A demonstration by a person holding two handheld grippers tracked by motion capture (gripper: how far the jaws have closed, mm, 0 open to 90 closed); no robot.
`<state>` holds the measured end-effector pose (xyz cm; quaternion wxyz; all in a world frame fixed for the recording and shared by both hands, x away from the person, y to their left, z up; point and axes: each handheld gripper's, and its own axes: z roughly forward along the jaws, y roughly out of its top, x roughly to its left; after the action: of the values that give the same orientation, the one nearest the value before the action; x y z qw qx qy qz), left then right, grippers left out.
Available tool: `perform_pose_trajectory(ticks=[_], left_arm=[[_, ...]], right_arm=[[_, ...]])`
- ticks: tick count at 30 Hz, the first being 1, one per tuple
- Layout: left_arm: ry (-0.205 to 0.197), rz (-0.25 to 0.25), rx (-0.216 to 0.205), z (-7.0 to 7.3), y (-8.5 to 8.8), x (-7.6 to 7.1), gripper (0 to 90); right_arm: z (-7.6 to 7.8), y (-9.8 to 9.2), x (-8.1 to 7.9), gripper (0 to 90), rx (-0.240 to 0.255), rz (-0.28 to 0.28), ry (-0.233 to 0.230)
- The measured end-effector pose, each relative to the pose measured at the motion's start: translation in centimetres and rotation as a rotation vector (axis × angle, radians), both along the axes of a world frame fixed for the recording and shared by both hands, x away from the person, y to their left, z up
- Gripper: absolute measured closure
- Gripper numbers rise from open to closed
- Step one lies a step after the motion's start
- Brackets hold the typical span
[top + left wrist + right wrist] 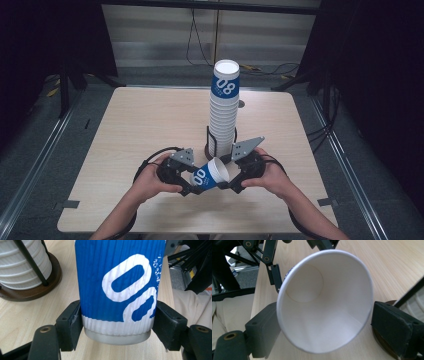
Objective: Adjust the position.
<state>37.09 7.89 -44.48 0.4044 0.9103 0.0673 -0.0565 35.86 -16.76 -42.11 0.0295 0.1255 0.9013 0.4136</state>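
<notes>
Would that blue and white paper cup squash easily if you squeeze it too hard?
Probably. The paper cup is empty, with thin walls, so likely light and crushable, most at its open rim. The left hand-held gripper clamps near the stiffer base. Its ribbed sleeve probably resists slipping.

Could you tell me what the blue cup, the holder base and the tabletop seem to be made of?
The blue cup looks like paper: a matte ribbed outer sleeve with white print, and a plain white inside. The holder base seems to be dark wood or wood-look plastic, slightly glossy, with thin black metal-looking rods. The tabletop appears to be pale wood-grain laminate.
</notes>
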Motion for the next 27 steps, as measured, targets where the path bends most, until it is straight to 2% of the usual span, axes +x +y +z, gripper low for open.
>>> perform_pose_trajectory(ticks=[4, 6, 9, 10, 11, 14, 15, 16, 17, 18, 19, 22, 23, 26, 27], left_arm=[[-0.008, 0.000, 0.015, -0.3, 0.0, 0.0, 30.3], [-0.007, 0.010, 0.006, -0.5, 0.1, 0.0, 30.3], [-0.037, 0.008, 0.040, -0.6, 0.0, -0.1, 29.8], [-0.039, 0.026, 0.055, -0.7, 0.0, -0.2, 29.2], [-0.039, 0.026, 0.055, -0.7, 0.0, -0.2, 27.4], [-0.042, 0.076, 0.127, -1.1, 0.0, -0.3, 22.3], [-0.047, 0.076, 0.135, -1.1, 0.0, -0.3, 22.2], [-0.047, 0.076, 0.135, -1.1, 0.0, -0.3, 22.2], [-0.054, 0.084, 0.145, -1.1, 0.1, -0.5, 22.2], [-0.054, 0.084, 0.145, -1.1, 0.1, -0.5, 22.2], [-0.056, 0.088, 0.164, -1.0, 0.1, -0.7, 22.2], [-0.068, 0.086, 0.170, -1.0, 0.2, -0.8, 22.2], [-0.068, 0.090, 0.173, -1.1, 0.3, -0.8, 22.2], [-0.066, 0.098, 0.182, -1.1, 0.5, -0.7, 22.3], [-0.068, 0.106, 0.188, -1.2, 0.7, -0.7, 22.2]], right_arm=[[-0.1, 0.6, 0.2, 13.5, -0.019, 0.037, -0.008], [0.0, 0.7, 0.2, 14.9, -0.035, 0.051, -0.023], [-0.1, 0.9, 0.3, 16.0, -0.066, 0.056, -0.027], [-0.1, 1.0, 0.2, 16.4, -0.090, 0.063, -0.030], [-0.1, 1.0, 0.2, 16.4, -0.090, 0.063, -0.030], [0.2, 0.9, 0.2, 16.6, -0.159, 0.071, -0.041], [0.3, 0.9, 0.2, 16.6, -0.191, 0.066, -0.041], [0.3, 0.9, 0.2, 16.6, -0.191, 0.066, -0.041], [0.5, 0.8, 0.2, 16.6, -0.224, 0.074, -0.053], [0.5, 0.8, 0.2, 16.6, -0.224, 0.074, -0.053], [0.6, 0.8, 0.2, 16.5, -0.269, 0.073, -0.062], [0.7, 0.8, 0.2, 16.1, -0.293, 0.072, -0.057], [0.7, 0.8, 0.2, 16.0, -0.323, 0.070, -0.069], [0.6, 0.9, 0.3, 15.6, -0.332, 0.080, -0.063], [0.6, 1.0, 0.3, 15.5, -0.356, 0.083, -0.055]])
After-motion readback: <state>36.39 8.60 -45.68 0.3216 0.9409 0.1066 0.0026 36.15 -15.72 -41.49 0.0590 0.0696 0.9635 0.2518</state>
